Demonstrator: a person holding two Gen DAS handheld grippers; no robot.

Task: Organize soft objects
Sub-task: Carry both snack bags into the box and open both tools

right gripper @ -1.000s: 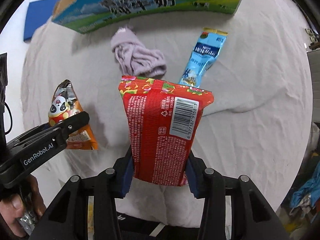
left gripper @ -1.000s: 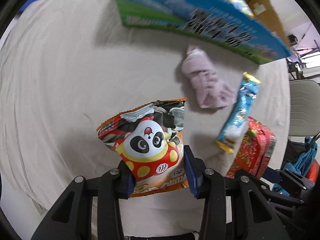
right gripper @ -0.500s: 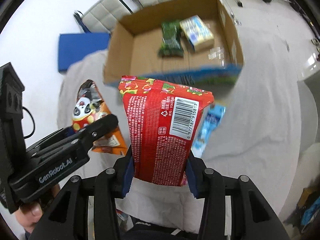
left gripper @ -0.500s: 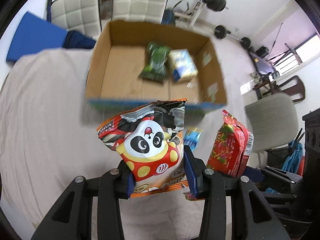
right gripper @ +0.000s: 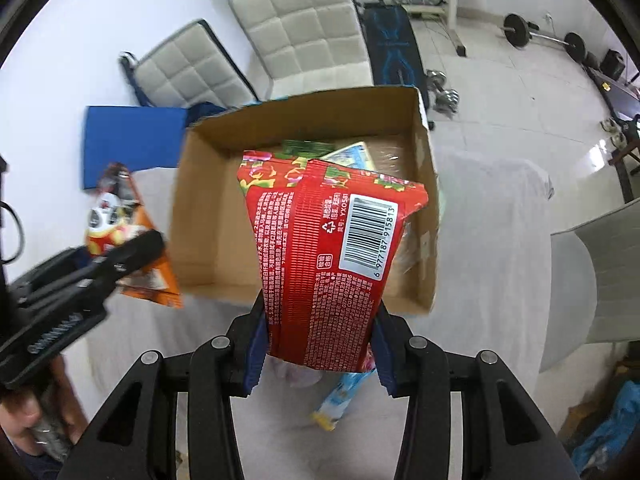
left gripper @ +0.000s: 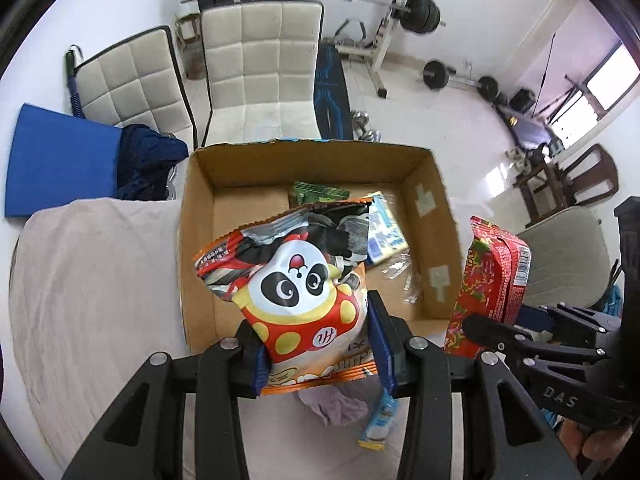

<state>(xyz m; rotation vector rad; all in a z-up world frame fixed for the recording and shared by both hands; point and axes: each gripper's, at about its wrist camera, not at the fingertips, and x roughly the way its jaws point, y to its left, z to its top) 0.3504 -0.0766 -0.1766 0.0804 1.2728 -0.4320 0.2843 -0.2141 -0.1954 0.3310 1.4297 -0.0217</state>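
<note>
I have both grippers loaded and raised in front of the open brown cardboard box [left gripper: 312, 236], which fills the middle of each view. My left gripper [left gripper: 318, 354] pinches the lower end of the orange-and-red panda-print snack bag [left gripper: 296, 280], low in the centre of its frame; my right gripper [right gripper: 318, 354] pinches the bottom of the glossy red foil packet with the white barcode label [right gripper: 324, 256] the same way.

As I judge it, the job is about half done. Two packs already lie on the box floor: a green wrapper [left gripper: 316, 192] and a pale blue-and-yellow flat pack [left gripper: 384, 228] (both mostly behind the bags I am holding). Neither held bag is inside yet. Still outside the box on the beige cloth-covered table [left gripper: 92, 280] are a crumpled lilac cloth [left gripper: 336, 404] and a slim light-blue sachet with a yellow end [left gripper: 380, 424], low in the frame between the gripper arms.

Much of the box floor is blocked, so I cannot tell whether anything more lies there. The cloth is half hidden under the bag, and the sachet's print is unreadable.
</note>
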